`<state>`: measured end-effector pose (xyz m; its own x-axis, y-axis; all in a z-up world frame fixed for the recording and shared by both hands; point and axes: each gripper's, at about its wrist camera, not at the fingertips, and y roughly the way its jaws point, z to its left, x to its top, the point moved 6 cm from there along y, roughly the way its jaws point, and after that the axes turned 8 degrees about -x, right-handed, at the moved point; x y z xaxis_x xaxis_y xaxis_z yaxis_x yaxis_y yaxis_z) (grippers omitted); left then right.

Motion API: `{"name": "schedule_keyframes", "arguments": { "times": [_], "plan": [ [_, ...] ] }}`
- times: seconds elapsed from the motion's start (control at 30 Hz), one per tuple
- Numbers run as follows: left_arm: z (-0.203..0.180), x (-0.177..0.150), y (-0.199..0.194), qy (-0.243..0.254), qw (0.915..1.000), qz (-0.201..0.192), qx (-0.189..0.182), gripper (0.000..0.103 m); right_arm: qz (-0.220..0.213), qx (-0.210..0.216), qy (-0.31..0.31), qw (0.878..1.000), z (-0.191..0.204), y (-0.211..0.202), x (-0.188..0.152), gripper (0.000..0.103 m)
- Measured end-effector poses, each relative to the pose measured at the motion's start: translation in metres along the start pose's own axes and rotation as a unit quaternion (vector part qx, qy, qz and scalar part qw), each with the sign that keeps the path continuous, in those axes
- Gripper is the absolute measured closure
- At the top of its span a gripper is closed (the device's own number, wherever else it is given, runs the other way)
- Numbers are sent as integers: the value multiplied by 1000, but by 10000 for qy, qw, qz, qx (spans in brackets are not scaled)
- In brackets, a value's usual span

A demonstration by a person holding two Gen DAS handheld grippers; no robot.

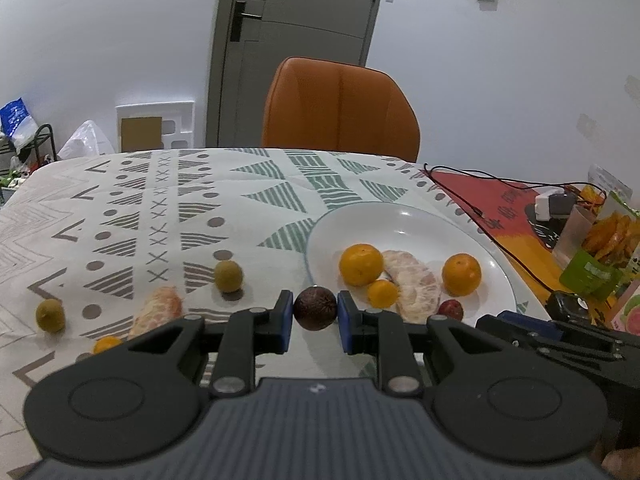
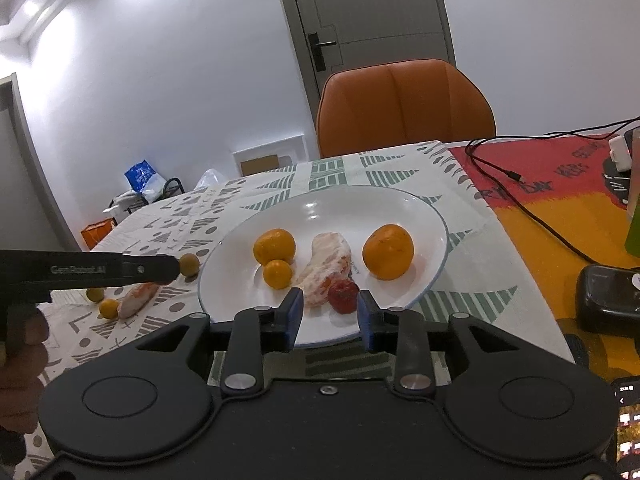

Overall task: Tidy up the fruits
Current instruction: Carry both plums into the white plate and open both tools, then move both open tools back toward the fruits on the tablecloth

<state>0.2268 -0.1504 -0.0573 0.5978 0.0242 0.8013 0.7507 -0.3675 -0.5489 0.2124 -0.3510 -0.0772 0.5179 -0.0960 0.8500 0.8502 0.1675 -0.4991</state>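
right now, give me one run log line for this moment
left tool: shut on dark fruit | right tool: open, empty, near red fruit | plate: five fruits

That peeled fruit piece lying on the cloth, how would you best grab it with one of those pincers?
Grip the peeled piece across its narrow middle, coming from above. It lies flat and long on the cloth, so pads closing on its two long sides fit best. Squeeze lightly, since it looks soft. A small orange sits at its near end, so stay off that end.
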Motion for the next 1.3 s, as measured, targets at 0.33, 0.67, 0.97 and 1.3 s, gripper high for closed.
{"name": "schedule_keyframes", "arguments": {
  "times": [0.33, 0.67, 0.97, 1.3],
  "plan": [
    [-20, 6, 9, 198, 9997, 15, -113, 81, -60, 58, 48, 10000, -3, -7, 3, 71],
    [-32, 13, 10, 332, 9993, -32, -195, 81, -76, 177, 89, 9998, -3, -6, 3, 69],
    [-28, 13, 2, 301, 9995, -82, -100, 77, -75, 192, 126, 9997, -1, -6, 2, 65],
    [-3, 10, -16, 117, 9998, -50, 181, 70, -99, 377, 63, 9992, 15, -6, 3, 61]
  ]
}}
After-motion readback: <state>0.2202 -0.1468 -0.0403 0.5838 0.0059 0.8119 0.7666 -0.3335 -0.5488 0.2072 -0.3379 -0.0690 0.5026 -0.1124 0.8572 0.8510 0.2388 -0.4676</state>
